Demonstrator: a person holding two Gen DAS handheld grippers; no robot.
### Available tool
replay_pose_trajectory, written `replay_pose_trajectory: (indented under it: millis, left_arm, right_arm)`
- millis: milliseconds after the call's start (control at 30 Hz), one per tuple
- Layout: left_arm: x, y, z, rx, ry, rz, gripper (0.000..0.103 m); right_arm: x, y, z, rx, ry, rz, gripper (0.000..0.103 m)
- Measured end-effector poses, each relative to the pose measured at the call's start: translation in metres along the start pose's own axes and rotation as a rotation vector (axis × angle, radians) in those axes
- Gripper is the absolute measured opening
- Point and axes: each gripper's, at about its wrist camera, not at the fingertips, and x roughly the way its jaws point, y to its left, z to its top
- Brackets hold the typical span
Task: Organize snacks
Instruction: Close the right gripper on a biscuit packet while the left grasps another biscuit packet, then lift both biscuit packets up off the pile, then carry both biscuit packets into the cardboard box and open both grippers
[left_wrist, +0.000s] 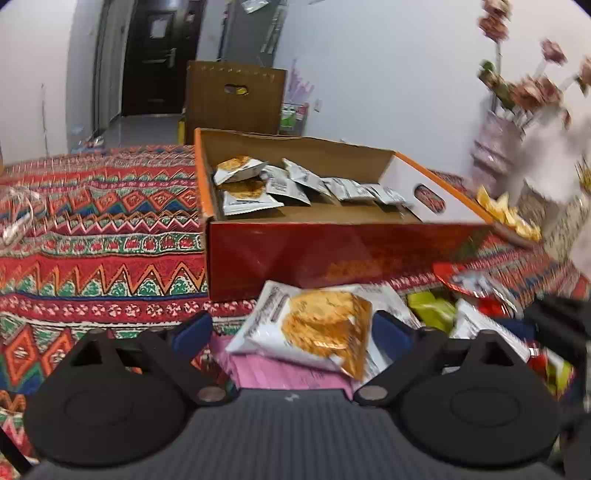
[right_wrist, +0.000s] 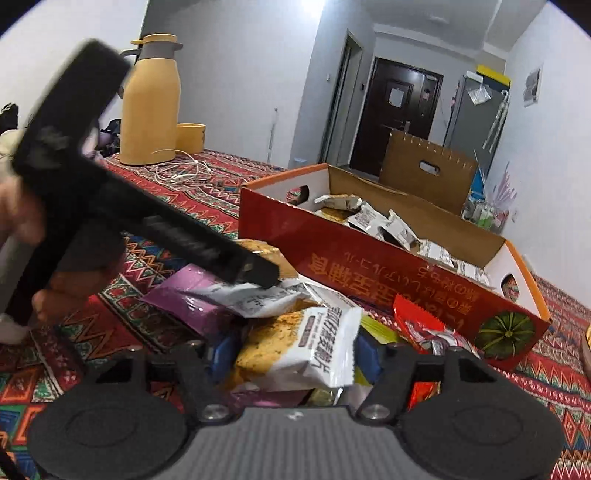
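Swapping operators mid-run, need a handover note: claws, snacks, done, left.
Left claw: open around a white cracker packet, not yet gripped.
Right claw: pads pressing a second cracker packet on the mixed pile.
Done: several boxed packets lie in the red box.
Left: box both, then the rest of the pile in front of the box.

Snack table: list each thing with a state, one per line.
Red box: open, part filled with packets.
Left gripper: jaws around a white cracker packet, not pressing.
Right gripper: jaws around a white packet; grip unclear.
Yellow flask: upright, lid on.
Brown carton: upright.
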Motion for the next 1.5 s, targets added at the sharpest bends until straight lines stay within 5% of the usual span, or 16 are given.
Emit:
replay_pose_trajectory:
  millis: [67, 233, 467, 733, 1000, 1500]
  left_arm:
    - [0.004, 0.005, -0.002, -0.027, -0.009, -0.024, 0.069]
    - [-0.010, 0.003, -0.005, -0.018, -0.035, 0.003, 0.065]
    - [-0.079, -0.011, -0.018, -0.027, -0.141, 0.079, 0.065]
    - [-0.140, -0.049, -0.062, -0.110, -0.146, 0.117, 0.065]
    - [-0.175, -0.088, -0.106, -0.117, -0.109, 0.121, 0.065]
    - [-0.210, -0.119, -0.115, -0.083, -0.166, 0.117, 0.065]
  right_arm:
    - [0.001, 0.000, -0.001, 0.004, -0.001, 0.009, 0.060]
    - [-0.010, -0.008, -0.001, 0.044, -0.035, -0.001, 0.048]
    - [-0.057, -0.019, -0.014, 0.083, -0.084, -0.029, 0.047]
    - [-0.119, -0.037, -0.045, 0.184, -0.109, -0.096, 0.047]
    - [-0.164, -0.050, -0.084, 0.269, -0.080, -0.151, 0.048]
    - [-0.202, -0.042, -0.107, 0.299, -0.102, -0.140, 0.048]
